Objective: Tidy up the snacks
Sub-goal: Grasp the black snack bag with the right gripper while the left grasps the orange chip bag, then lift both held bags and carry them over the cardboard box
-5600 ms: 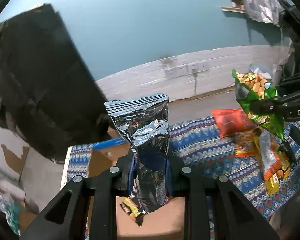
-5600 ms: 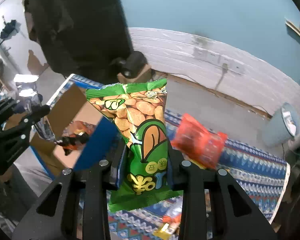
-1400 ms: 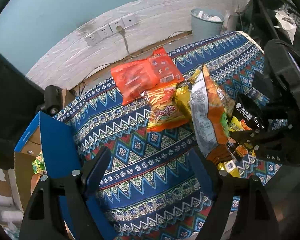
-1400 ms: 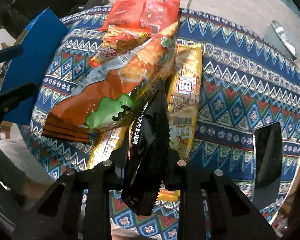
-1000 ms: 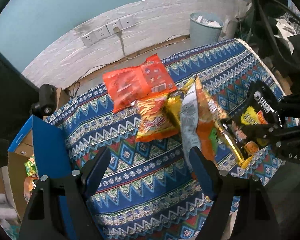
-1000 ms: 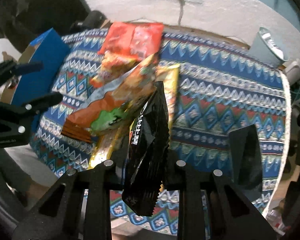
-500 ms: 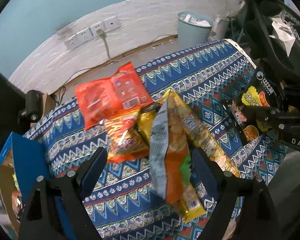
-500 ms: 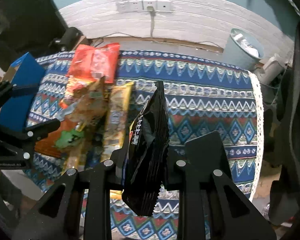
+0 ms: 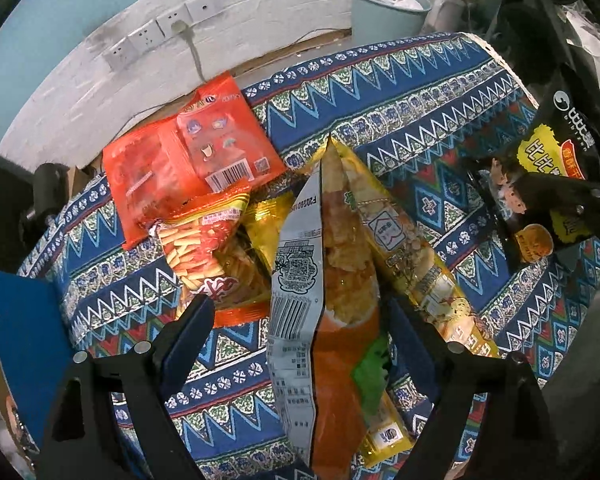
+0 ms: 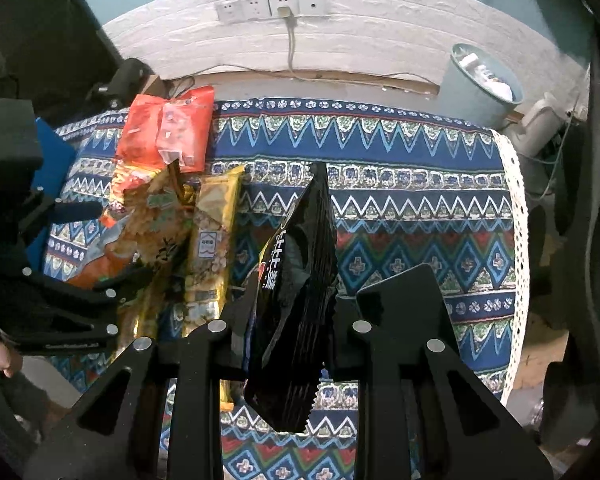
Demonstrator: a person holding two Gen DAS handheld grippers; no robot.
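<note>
Gripper, right (image 10: 292, 308) | pinches crinkled black foil pouch (image 10: 296, 296) | patterned woven cloth (image 10: 400, 200) below

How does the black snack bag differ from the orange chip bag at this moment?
The black snack bag is clamped in the right tool and lifted off the cloth; the orange chip bag lies on the patterned tablecloth, between the open left tool's fingers. The black one is dark and shorter; the orange one is longer, with a silver back. Both are sealed.
</note>
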